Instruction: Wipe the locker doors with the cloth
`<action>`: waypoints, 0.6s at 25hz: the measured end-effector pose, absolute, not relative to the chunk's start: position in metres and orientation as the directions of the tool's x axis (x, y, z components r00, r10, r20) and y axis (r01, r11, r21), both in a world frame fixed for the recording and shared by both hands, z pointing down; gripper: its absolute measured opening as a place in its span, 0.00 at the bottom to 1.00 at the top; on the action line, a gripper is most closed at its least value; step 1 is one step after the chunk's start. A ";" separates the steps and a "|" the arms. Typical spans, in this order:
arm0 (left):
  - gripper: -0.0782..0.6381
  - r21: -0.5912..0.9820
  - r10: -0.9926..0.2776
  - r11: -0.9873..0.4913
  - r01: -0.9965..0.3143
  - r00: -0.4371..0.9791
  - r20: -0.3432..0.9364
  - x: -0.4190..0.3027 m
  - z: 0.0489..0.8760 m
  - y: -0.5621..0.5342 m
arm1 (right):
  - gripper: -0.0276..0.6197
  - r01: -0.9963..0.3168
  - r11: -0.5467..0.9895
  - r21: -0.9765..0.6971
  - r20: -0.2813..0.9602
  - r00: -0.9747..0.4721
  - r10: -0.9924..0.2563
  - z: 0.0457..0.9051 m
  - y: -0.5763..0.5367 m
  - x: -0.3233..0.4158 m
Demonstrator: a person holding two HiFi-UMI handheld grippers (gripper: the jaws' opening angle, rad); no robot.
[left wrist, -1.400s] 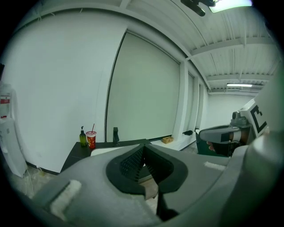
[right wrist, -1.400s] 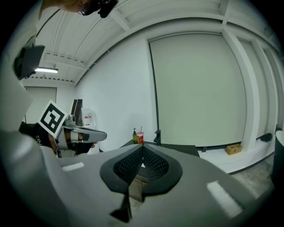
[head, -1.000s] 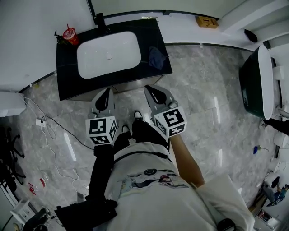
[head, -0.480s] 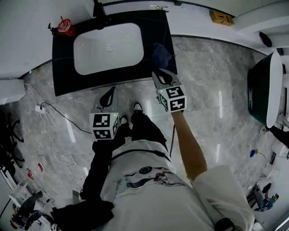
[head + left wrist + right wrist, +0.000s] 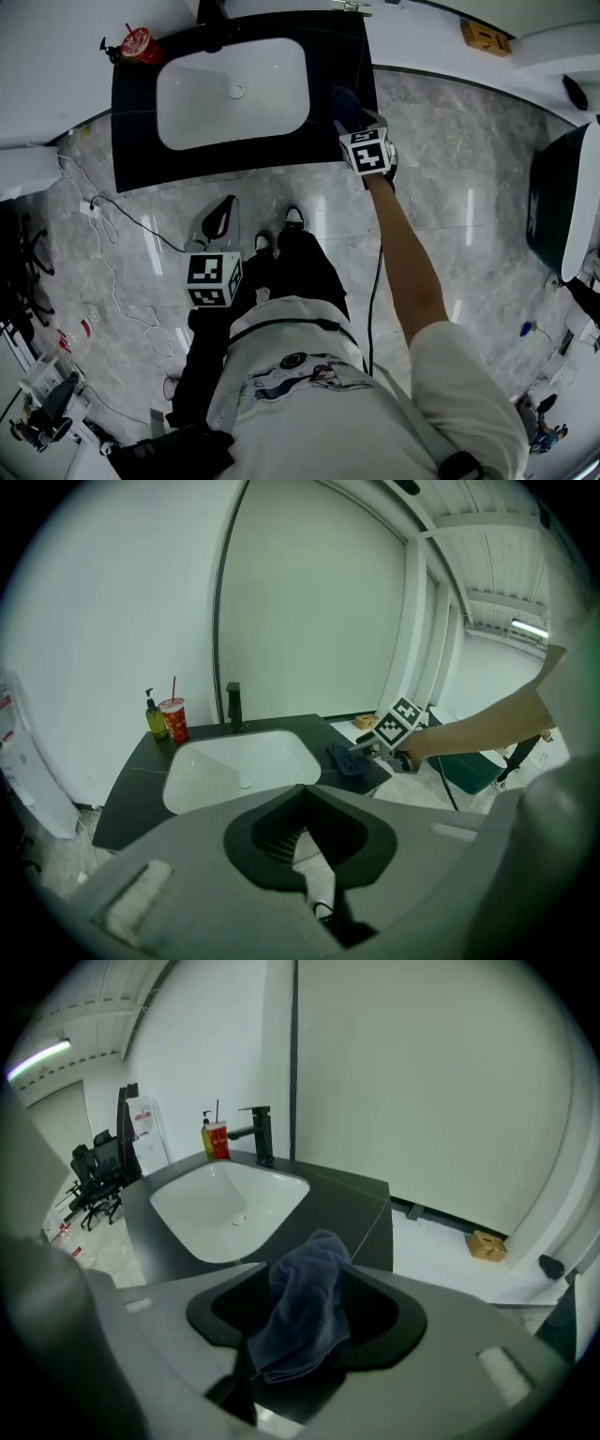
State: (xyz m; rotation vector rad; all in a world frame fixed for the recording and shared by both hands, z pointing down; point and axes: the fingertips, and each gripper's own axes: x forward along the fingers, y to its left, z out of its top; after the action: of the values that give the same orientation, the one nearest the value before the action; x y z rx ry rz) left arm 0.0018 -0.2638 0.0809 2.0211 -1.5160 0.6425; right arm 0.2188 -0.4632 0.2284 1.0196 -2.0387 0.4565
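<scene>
Grey marble floor (image 5: 450,216) of a washroom, seen from above a standing person. Nearest, left gripper (image 5: 225,208) held low beside the legs, jaws pressed together with nothing between. Farther out, right gripper (image 5: 349,117) on an outstretched arm over the right end of the black bench (image 5: 141,141), jaws opening wide around a crumpled dark blue cloth (image 5: 305,1316) lying on the bench top. Beyond, white sink (image 5: 234,89), black tap (image 5: 258,1133) and red cup (image 5: 141,44) by the white wall.
</scene>
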 end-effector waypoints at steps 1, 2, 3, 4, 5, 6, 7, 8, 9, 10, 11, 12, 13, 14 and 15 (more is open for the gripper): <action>0.11 0.126 -0.712 -0.226 -0.966 0.252 0.655 0.000 0.082 -0.263 | 0.39 -0.786 0.618 0.039 0.796 -0.350 -0.494 0.237 -0.470 0.220; 0.11 0.124 -0.711 -0.219 -0.968 0.245 0.659 -0.002 0.083 -0.261 | 0.39 -0.781 0.622 0.044 0.807 -0.339 -0.483 0.246 -0.475 0.220; 0.11 0.122 -0.710 -0.211 -0.970 0.237 0.663 -0.004 0.084 -0.259 | 0.39 -0.779 0.625 0.045 0.819 -0.330 -0.470 0.254 -0.479 0.221; 0.11 0.120 -0.709 -0.201 -0.972 0.228 0.668 -0.006 0.086 -0.256 | 0.39 -0.778 0.627 0.041 0.830 -0.323 -0.455 0.261 -0.482 0.222; 0.11 0.118 -0.707 -0.190 -0.975 0.219 0.672 -0.009 0.087 -0.253 | 0.39 -0.776 0.630 0.034 0.840 -0.320 -0.439 0.268 -0.484 0.221; 0.11 0.116 -0.705 -0.179 -0.977 0.210 0.677 -0.012 0.089 -0.250 | 0.39 -0.775 0.632 0.025 0.848 -0.318 -0.424 0.273 -0.485 0.220; 0.11 0.116 -0.703 -0.168 -0.979 0.201 0.682 -0.014 0.090 -0.246 | 0.39 -0.774 0.632 0.017 0.854 -0.318 -0.413 0.277 -0.486 0.220; 0.11 0.116 -0.702 -0.157 -0.981 0.193 0.686 -0.017 0.092 -0.243 | 0.37 -0.776 0.630 0.010 0.857 -0.318 -0.406 0.280 -0.487 0.220; 0.11 0.116 -0.701 -0.147 -0.982 0.186 0.688 -0.019 0.094 -0.241 | 0.36 -0.781 0.625 0.002 0.858 -0.320 -0.402 0.282 -0.488 0.221; 0.11 0.116 -0.701 -0.137 -0.984 0.179 0.690 -0.022 0.095 -0.239 | 0.34 -0.785 0.619 -0.009 0.857 -0.325 -0.400 0.283 -0.488 0.220; 0.11 0.116 -0.702 -0.129 -0.985 0.174 0.691 -0.024 0.096 -0.238 | 0.33 -0.789 0.614 -0.020 0.855 -0.331 -0.399 0.283 -0.488 0.220; 0.11 0.117 -0.703 -0.123 -0.986 0.170 0.691 -0.025 0.096 -0.237 | 0.28 -0.792 0.610 -0.026 0.852 -0.337 -0.401 0.283 -0.487 0.219; 0.11 0.117 -0.704 -0.118 -0.986 0.166 0.690 -0.026 0.096 -0.237 | 0.21 -0.792 0.610 -0.026 0.847 -0.341 -0.407 0.282 -0.486 0.218; 0.11 0.118 -0.706 -0.115 -0.986 0.164 0.689 -0.026 0.096 -0.236 | 0.19 -0.792 0.610 -0.022 0.843 -0.343 -0.415 0.281 -0.485 0.219; 0.11 0.118 -0.707 -0.112 -0.987 0.163 0.688 -0.026 0.096 -0.236 | 0.18 -0.792 0.610 -0.019 0.838 -0.345 -0.422 0.280 -0.484 0.219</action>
State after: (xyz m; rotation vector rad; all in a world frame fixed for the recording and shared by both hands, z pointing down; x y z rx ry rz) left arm -0.0264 -0.2363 0.0958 1.8827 -1.6013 0.6451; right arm 0.2188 -0.4843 0.2802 0.9604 -1.9775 0.5454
